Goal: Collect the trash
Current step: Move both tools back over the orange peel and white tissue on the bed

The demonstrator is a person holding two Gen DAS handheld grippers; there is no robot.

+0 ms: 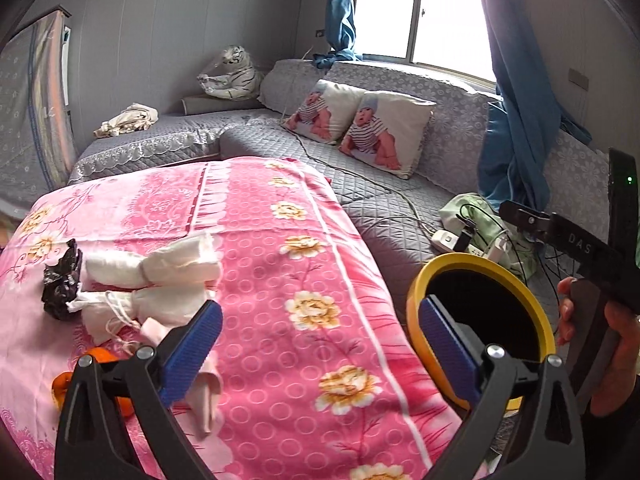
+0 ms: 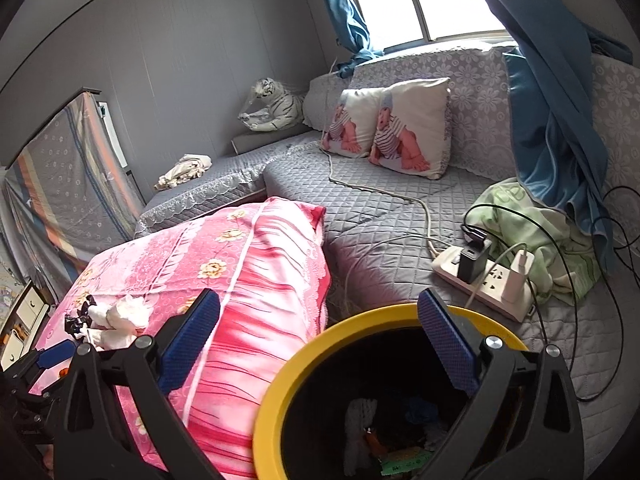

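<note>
- The pink floral cloth (image 1: 280, 280) carries the trash at its left side; the yellow-rimmed bin (image 2: 280, 380) stands just beside its right edge, some scraps already inside.
- White crumpled tissues (image 1: 160, 280) lie ahead-left of the left gripper (image 1: 320, 344), long axis running left-right, touching a black wrapper (image 1: 62, 284); orange peel (image 1: 64, 384) sits nearer.
- Left gripper is nearer the trash, fingers spread, holding nothing.
- Right gripper (image 2: 320, 344) hovers over the bin, fingers apart, empty.
- Readable writing: "DAS" on the right gripper's body.

A crumpled black plastic wrapper (image 1: 62, 280) lies left of and touching the knotted white tissue wads (image 1: 152, 284) on the pink floral cloth-covered table (image 1: 300, 280). The yellow-rimmed round trash bin (image 1: 416, 304) stands right of the table, before the grey quilted sofa (image 1: 380, 200). A white power strip (image 2: 484, 284) lies on the sofa behind the bin.
</note>
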